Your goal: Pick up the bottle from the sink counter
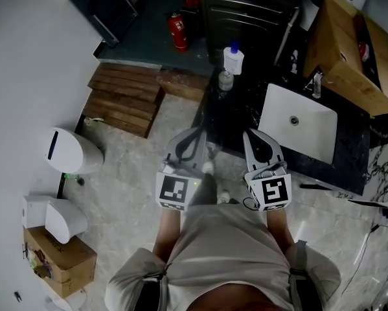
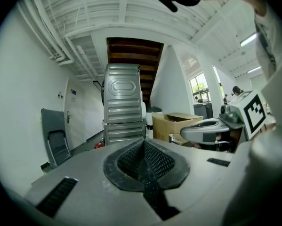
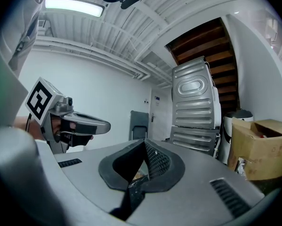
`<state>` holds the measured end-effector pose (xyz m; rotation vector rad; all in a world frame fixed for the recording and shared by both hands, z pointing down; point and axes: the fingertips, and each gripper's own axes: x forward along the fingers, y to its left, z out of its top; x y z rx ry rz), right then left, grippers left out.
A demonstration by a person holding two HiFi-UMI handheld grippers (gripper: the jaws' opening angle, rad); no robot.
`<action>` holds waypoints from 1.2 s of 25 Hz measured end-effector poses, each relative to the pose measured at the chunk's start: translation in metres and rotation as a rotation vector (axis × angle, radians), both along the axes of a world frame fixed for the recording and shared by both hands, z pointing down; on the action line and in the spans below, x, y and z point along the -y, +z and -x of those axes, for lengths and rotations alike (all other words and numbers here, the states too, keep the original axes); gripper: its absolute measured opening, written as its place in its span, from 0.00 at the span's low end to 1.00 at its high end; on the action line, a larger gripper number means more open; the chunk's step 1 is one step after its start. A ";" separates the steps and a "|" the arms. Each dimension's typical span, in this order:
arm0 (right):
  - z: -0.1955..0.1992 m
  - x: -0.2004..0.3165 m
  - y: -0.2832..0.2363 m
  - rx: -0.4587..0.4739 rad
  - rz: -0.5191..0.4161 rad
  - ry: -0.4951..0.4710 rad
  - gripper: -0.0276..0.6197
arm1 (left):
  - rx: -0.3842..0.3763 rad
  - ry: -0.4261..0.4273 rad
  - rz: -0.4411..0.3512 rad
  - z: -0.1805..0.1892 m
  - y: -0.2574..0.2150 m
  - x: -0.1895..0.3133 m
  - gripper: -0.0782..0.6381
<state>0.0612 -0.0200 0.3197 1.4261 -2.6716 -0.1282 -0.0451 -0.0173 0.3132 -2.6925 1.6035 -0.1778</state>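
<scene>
Bottle (image 1: 233,61) on dark counter (image 1: 236,118) beside sink (image 1: 274,116); left gripper (image 2: 143,145), right gripper (image 3: 144,145) pressed together.

- The counter (image 1: 236,112) fills the upper centre and right; the sink (image 1: 278,109) is set in its right part.
- The bottle (image 1: 233,58) stands at the counter's upper left end, with a smaller bottle (image 1: 225,81) just below it.
- The left tool (image 1: 192,135) and right tool (image 1: 251,136) sit side by side at the counter's lower edge.
- A pallet (image 1: 125,96) lies on the floor left of the counter.

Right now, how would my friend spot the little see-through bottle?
Find the white rectangular sink in the dark counter. Left of it stand two bottles; the small clear bottle is nearer, shorter than the blue-capped white bottle behind it.
</scene>
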 end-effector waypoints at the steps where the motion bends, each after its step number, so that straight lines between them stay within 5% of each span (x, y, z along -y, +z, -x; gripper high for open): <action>1: 0.001 0.004 0.001 0.001 0.001 0.002 0.04 | -0.001 0.001 0.001 0.001 0.001 0.005 0.11; 14: 0.009 0.064 0.016 -0.002 0.037 0.071 0.04 | -0.010 0.066 0.041 0.012 0.022 0.071 0.11; 30: 0.023 0.131 0.055 -0.033 0.122 0.196 0.04 | 0.008 0.255 0.126 0.020 0.064 0.155 0.11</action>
